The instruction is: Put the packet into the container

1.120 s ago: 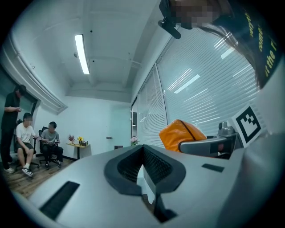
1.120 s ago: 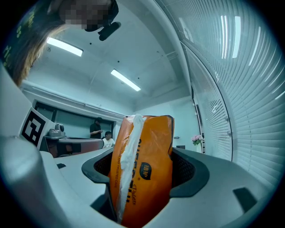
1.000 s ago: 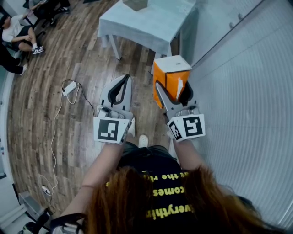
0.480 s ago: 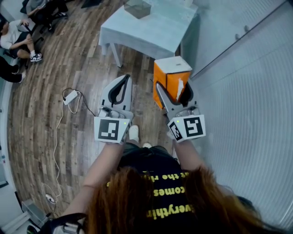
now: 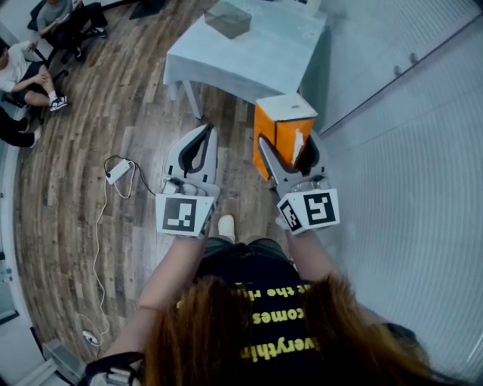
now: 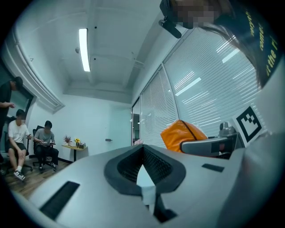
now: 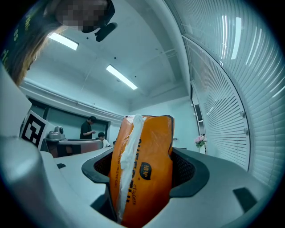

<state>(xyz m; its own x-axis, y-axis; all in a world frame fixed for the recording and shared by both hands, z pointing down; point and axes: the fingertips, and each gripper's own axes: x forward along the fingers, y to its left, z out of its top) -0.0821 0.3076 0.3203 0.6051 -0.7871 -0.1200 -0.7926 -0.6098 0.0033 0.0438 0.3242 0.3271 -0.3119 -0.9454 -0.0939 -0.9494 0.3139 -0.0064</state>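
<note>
Packet [image 5: 281, 127], orange glossy plastic, block-shaped, with a white crimped seam down one face and dark print: held upright in the air, above the wooden plank floor [image 5: 83, 113], well short of the surface.

Right hand-held gripper [image 5: 287, 147]: clenched on the packet. In the right gripper view the dark ribbed pads [image 7: 190, 169] press both sides of the packet [image 7: 147, 142], whose top stands clear above the jaws.

Left hand-held gripper [image 5: 204, 130]: closed, holding nothing. The left gripper view shows its jaw tips [image 6: 143, 148] meeting, with only an open slit between the pads behind them. It hangs level with the right one, just beside it and apart from the packet.

Container [image 5: 228, 18], small box with grey translucent walls: standing near the far left corner of the surface.

Surface [image 5: 256, 56], table under a pale blue cloth: ahead of both grippers, against a wall of white slatted blinds [image 5: 407, 166].

Power strip [image 5: 116, 170], white, with trailing cable: on the floor to the left.

Seated people [image 5: 30, 71]: at the far left edge of the room.
</note>
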